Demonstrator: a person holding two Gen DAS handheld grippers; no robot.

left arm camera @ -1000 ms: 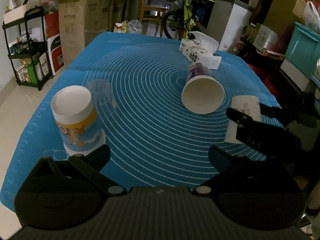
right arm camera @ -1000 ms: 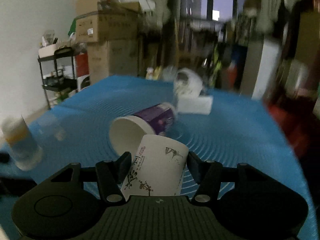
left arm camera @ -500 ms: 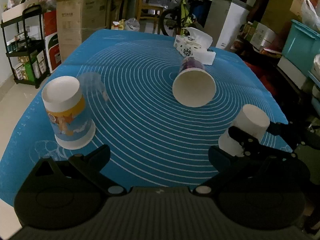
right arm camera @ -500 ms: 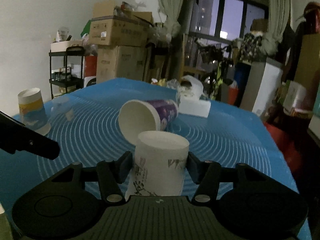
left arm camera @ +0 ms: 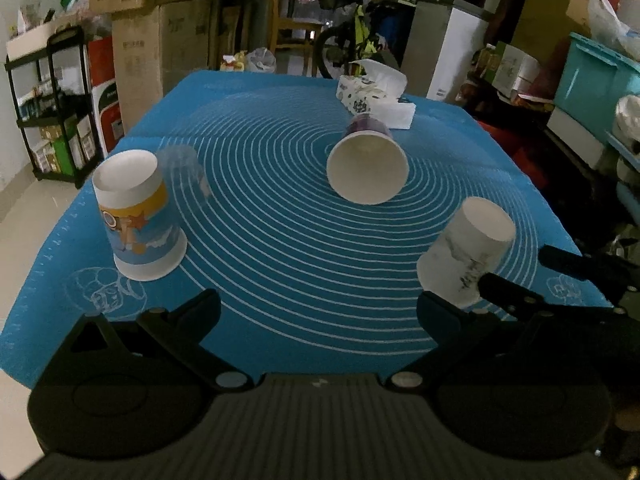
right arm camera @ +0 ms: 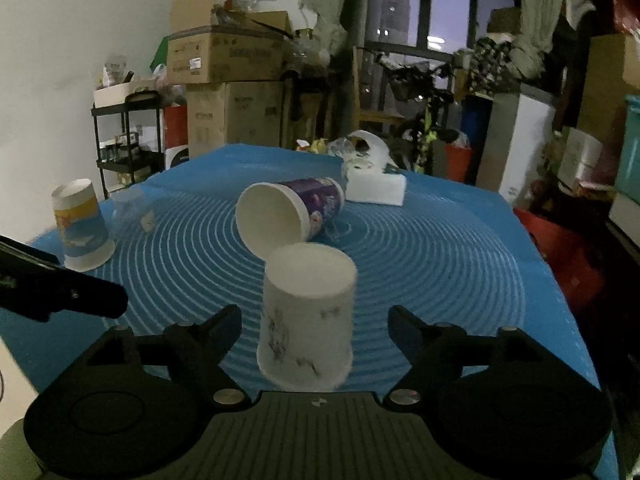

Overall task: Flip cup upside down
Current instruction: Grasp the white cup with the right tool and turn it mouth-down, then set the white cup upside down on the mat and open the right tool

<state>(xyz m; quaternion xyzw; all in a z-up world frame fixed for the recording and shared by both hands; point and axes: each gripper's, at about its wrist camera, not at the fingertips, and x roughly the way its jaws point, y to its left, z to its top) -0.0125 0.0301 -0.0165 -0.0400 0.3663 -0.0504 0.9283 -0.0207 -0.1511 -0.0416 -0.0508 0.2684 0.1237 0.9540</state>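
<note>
Cups sit on the blue tabletop (right arm camera: 460, 248). White cup (right arm camera: 307, 320) stands upside down, low in the middle of the right view, between the wide right hand-held gripper (right arm camera: 314, 330), not touching. Purple cup (right arm camera: 288, 216) lies on its side just behind. Yellow cup (left arm camera: 136, 216) stands left. Left hand-held gripper (left arm camera: 318, 312) is wide, holding nothing. Tissue box (left arm camera: 374, 98) sits far back.

In the right wrist view the white cup (right arm camera: 307, 320) is smeared, its printed pattern unreadable, and its bottom rim drops behind the right gripper (right arm camera: 314, 330) body. A clear plastic cup (left arm camera: 185, 168), possibly upside down, is too faint to judge. The left gripper (right arm camera: 60, 294) runs off the left edge there.
</note>
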